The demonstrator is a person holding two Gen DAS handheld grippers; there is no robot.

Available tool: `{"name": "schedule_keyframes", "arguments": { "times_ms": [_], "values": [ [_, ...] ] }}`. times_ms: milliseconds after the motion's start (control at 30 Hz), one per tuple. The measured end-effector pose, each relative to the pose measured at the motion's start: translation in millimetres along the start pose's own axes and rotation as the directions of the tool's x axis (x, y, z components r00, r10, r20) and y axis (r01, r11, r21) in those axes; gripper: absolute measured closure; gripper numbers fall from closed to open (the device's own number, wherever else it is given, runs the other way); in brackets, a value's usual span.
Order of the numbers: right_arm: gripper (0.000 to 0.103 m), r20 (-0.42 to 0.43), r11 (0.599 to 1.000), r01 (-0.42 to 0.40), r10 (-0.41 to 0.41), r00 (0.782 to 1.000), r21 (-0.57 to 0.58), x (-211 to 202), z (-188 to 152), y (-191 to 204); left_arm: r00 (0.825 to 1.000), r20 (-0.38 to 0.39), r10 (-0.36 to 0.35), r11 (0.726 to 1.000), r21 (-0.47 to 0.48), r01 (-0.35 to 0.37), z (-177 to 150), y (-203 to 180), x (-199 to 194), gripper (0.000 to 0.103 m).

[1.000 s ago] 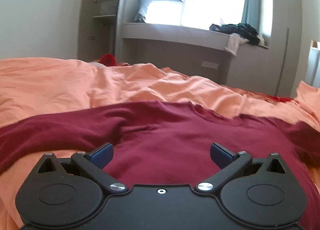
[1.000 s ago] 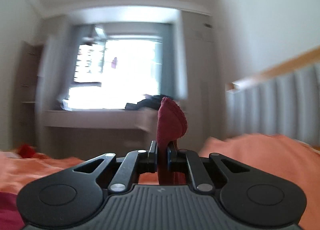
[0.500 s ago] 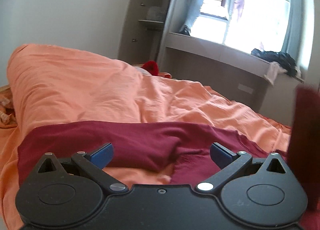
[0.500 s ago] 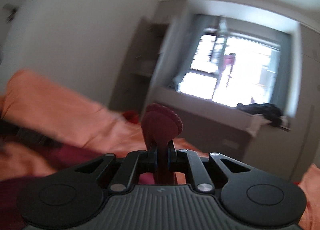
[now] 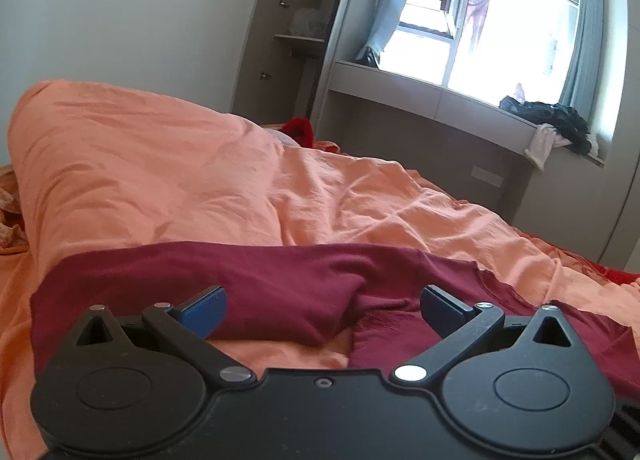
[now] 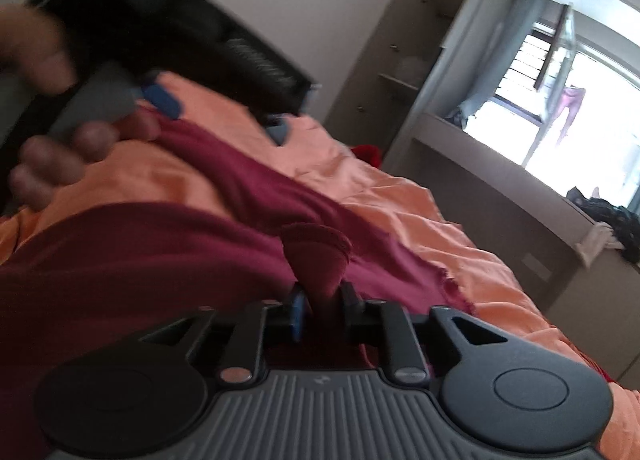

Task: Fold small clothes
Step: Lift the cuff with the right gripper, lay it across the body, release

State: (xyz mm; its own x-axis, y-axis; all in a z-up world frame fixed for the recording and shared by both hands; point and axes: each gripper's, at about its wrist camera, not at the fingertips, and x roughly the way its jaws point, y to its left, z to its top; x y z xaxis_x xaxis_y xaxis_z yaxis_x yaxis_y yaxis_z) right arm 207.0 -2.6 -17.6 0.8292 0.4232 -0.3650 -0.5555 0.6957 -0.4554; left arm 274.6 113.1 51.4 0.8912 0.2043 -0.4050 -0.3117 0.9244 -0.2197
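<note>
Dark red long-sleeved top, half folded on the bed

Your maroon top [image 5: 280,292] lies spread over the orange bedding, its body to your right with the neckline [image 5: 496,280] facing the window. You can see one sleeve [image 5: 208,284] stretched out flat to your left, its lower edge rolled where it meets the body. In the right wrist view the other end of the garment is lifted: a bunched fold of the same cloth [image 6: 316,260] stands upright, pinched at its base, with the rest of the fabric trailing down across the bed behind it.
</note>
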Motion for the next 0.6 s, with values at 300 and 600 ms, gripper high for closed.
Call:
{"name": "schedule_keyframes", "arguments": {
  "times_ms": [300,600],
  "values": [
    [0.021,0.04,0.998,-0.055,0.053,0.998,0.036,-49,-25,-4,0.996,-0.054,-0.075,0.996,0.038,0.077,-9,-20,6,0.0],
    [0.0,-0.06,0.942,0.214,-0.205,0.977,0.259,-102,-81,-80,0.982,-0.178,-0.062,0.984,0.151,0.09,-35,-46,18,0.0]
  ]
}}
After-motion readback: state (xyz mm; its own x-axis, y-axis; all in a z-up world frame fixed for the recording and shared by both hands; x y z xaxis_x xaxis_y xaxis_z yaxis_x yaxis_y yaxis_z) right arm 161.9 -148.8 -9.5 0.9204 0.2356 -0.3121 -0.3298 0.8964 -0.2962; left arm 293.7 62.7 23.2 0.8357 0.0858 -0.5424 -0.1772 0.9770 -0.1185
